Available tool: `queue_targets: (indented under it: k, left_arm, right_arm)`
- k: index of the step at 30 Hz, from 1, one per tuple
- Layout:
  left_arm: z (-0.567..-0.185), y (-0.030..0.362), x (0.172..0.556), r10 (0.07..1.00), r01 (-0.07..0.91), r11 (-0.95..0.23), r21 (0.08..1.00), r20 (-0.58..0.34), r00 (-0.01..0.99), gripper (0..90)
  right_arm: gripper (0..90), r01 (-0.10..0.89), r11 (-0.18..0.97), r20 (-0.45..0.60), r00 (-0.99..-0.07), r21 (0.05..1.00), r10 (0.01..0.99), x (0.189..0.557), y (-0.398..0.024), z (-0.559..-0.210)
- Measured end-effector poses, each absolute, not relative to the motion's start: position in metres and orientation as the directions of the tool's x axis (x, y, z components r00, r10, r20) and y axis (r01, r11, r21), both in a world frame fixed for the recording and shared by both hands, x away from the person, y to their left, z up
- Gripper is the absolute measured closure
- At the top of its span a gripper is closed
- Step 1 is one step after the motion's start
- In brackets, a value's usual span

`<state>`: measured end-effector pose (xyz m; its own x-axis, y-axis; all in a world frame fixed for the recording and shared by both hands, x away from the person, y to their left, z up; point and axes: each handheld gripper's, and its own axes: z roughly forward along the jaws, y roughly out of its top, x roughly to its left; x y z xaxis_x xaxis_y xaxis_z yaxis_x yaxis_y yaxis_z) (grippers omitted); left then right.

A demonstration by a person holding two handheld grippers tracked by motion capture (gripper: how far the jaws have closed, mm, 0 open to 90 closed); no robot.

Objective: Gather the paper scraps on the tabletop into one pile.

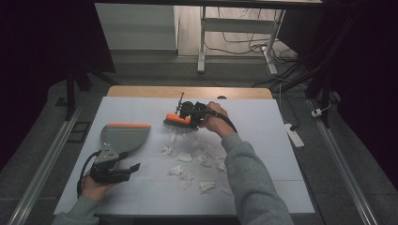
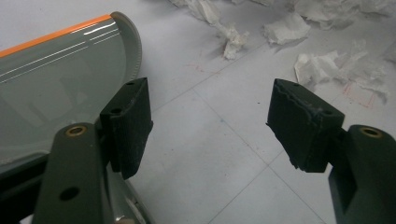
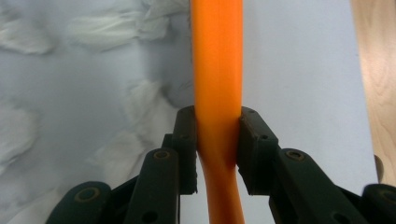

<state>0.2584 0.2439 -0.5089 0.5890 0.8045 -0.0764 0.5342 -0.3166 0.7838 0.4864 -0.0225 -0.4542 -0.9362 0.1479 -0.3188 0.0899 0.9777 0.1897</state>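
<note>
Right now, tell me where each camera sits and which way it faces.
High view: above the person's side, looking forward and down at the table; both forearms show.
Left gripper view: on the left gripper, facing dustpan and paper scraps; open jaws.
Right gripper view: on the right gripper, along the brush it clamps.
All views share the scraps.

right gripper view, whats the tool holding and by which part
The right tool is shut on the orange brush, clamped on its handle. The left tool is open, holding nothing, beside the dustpan.
</note>
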Motion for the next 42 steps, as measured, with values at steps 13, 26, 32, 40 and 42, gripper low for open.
queue_targets:
  k: [13,26,32,40,42]
  left_arm:
    - [-0.51,0.244,0.258,0.803,0.535,-0.322,0.781,-0.074,0.592,31.2]
    - [-0.51,0.245,0.259,0.811,0.539,-0.314,0.781,-0.075,0.581,31.2]
    - [-0.51,0.246,0.258,0.813,0.541,-0.313,0.78,-0.075,0.578,31.2]
    - [-0.51,0.246,0.258,0.815,0.543,-0.312,0.779,-0.074,0.574,31.2]
    - [-0.511,0.246,0.259,0.815,0.544,-0.313,0.779,-0.074,0.574,31.2]
  right_arm:
    - [70.8,-0.024,0.99,-0.245,-0.969,0.137,0.01,0.433,-0.052,-0.438]
    - [70.8,0.201,0.875,-0.211,-0.924,0.439,0.318,0.427,-0.084,-0.387]
    - [70.8,0.269,0.833,-0.094,-0.93,0.483,0.356,0.405,-0.067,-0.388]
    - [70.7,0.35,0.781,0.02,-0.917,0.517,0.398,0.395,-0.069,-0.4]
    - [70.7,0.375,0.764,0.057,-0.911,0.525,0.408,0.391,-0.066,-0.4]
